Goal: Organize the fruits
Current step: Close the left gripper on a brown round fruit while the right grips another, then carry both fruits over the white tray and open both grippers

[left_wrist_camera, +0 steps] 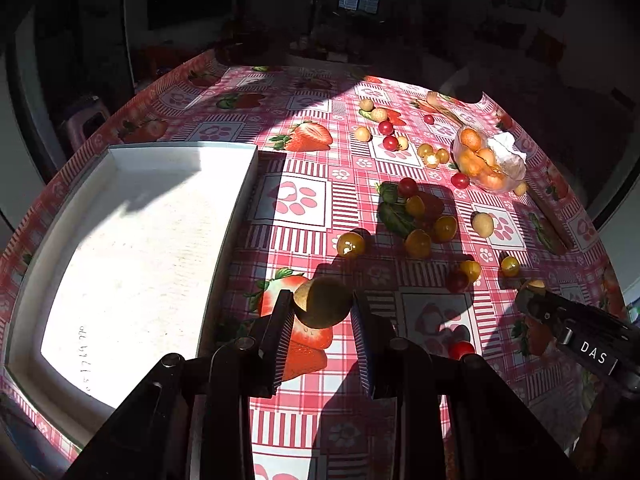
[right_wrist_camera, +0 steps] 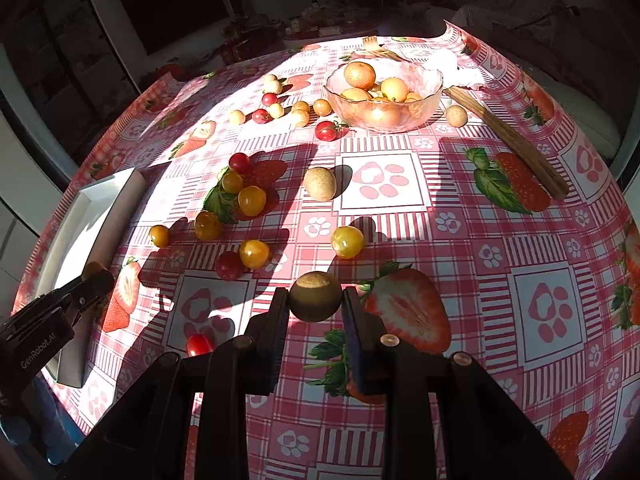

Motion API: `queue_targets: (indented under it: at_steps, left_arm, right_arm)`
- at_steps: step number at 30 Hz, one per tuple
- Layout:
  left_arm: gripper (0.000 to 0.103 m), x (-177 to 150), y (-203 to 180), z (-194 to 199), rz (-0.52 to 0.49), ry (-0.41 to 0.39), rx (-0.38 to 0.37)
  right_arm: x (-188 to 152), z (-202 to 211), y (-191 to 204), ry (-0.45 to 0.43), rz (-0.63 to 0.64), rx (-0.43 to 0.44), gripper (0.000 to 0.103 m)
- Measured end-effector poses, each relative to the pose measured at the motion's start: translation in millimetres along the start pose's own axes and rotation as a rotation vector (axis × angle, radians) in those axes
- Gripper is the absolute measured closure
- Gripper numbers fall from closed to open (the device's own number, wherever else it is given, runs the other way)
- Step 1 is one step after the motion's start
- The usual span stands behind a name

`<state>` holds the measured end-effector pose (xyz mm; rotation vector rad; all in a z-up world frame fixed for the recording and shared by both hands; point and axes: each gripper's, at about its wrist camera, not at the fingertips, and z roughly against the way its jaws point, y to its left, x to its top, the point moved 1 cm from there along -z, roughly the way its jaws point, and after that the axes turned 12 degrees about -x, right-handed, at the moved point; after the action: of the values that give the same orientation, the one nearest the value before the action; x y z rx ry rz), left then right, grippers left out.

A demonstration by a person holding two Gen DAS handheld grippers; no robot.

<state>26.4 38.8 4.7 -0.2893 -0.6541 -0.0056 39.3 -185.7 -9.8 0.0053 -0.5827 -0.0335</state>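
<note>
My left gripper (left_wrist_camera: 322, 304) is shut on a round brown longan (left_wrist_camera: 323, 302), held above the tablecloth just right of the white tray (left_wrist_camera: 132, 240). My right gripper (right_wrist_camera: 315, 298) is shut on another brown longan (right_wrist_camera: 316, 297) above the cloth. The right gripper also shows at the right of the left wrist view (left_wrist_camera: 534, 292); the left gripper shows at the left of the right wrist view (right_wrist_camera: 94, 276). Loose yellow cherry tomatoes (right_wrist_camera: 347, 242), red cherry tomatoes (right_wrist_camera: 199, 345) and pale longans (right_wrist_camera: 320, 184) lie scattered on the cloth. A glass bowl (right_wrist_camera: 384, 96) holds several orange fruits.
The table wears a pink checked cloth with strawberry and paw prints (right_wrist_camera: 540, 312). A wooden stick (right_wrist_camera: 508, 144) lies right of the bowl, with a wooden fork (right_wrist_camera: 374, 46) and crumpled paper behind it. The tray's inside looks bare white. Dark room beyond the table edge.
</note>
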Motion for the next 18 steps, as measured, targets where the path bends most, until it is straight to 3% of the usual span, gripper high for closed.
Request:
queue_targets:
  at_steps: [7,18]
  left_arm:
    - [0.073,-11.5,53.5,30.7,0.055,-0.044,0.052]
    - [0.073,-32.6,147.9,59.2,0.152,-0.07,0.228]
  right_arm:
    - [4.5,18.5,59.3,-0.02,0.079,0.061,0.074]
    - [3.8,31.1,188.6,-0.016,0.261,0.214,0.074]
